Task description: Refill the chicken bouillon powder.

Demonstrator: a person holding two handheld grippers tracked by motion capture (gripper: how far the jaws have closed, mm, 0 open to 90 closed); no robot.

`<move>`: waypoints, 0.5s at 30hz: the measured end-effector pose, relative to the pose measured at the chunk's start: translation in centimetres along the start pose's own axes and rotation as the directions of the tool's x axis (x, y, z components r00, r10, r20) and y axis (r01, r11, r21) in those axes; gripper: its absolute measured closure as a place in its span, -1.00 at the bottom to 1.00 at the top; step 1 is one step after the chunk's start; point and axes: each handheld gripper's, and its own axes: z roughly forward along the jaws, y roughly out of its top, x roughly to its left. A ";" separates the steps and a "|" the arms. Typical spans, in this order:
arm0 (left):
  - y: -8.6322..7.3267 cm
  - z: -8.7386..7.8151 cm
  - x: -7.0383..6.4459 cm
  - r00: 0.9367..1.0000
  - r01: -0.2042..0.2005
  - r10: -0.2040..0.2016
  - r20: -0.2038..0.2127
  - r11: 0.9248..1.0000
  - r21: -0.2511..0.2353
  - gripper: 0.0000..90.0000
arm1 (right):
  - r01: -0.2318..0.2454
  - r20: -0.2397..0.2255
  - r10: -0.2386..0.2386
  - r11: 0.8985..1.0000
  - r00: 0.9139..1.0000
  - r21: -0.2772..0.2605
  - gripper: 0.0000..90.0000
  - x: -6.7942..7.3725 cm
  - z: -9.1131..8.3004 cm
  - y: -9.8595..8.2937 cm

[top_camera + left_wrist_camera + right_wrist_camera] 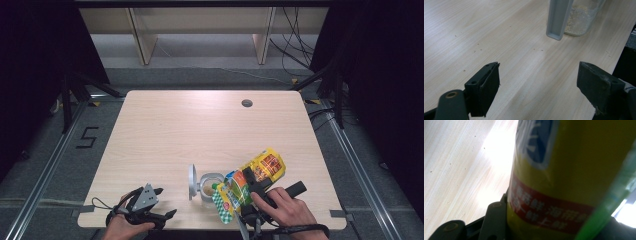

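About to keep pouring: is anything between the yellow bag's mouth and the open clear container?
Nothing visible does. The yellow bag, clamped in the right hand-held gripper, tilts beside the clear container. The container's grey lid stands open on its far side, away from the bag.

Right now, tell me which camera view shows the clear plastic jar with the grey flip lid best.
The high view: the clear plastic jar shows whole, grey flip lid open, the yellow packet tipped at its mouth. The left gripper view gives a close look at its lower wall, the grains inside and the lid's edge. The right gripper view looks at the packet.
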 end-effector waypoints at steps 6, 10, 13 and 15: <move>0.0 0.0 0.0 1.000 0.000 0.000 -0.002 1.000 0.002 -0.60 | -0.003 0.001 0.003 1.000 1.000 0.000 0.25 0.0 0.0 0.0; 0.0 0.0 0.0 1.000 0.001 -0.001 -0.001 1.000 0.000 -0.60 | 0.000 0.002 0.000 1.000 1.000 0.001 0.25 0.0 -0.1 -0.2; 0.1 -0.1 0.0 1.000 -0.002 0.002 0.004 1.000 0.011 -0.60 | -0.016 0.005 0.016 1.000 1.000 0.002 0.25 0.0 -0.2 -0.2; 0.0 0.0 0.0 1.000 -0.001 0.001 0.001 1.000 0.002 -0.60 | 0.001 0.009 -0.001 1.000 1.000 0.003 0.25 -0.1 -0.2 -0.2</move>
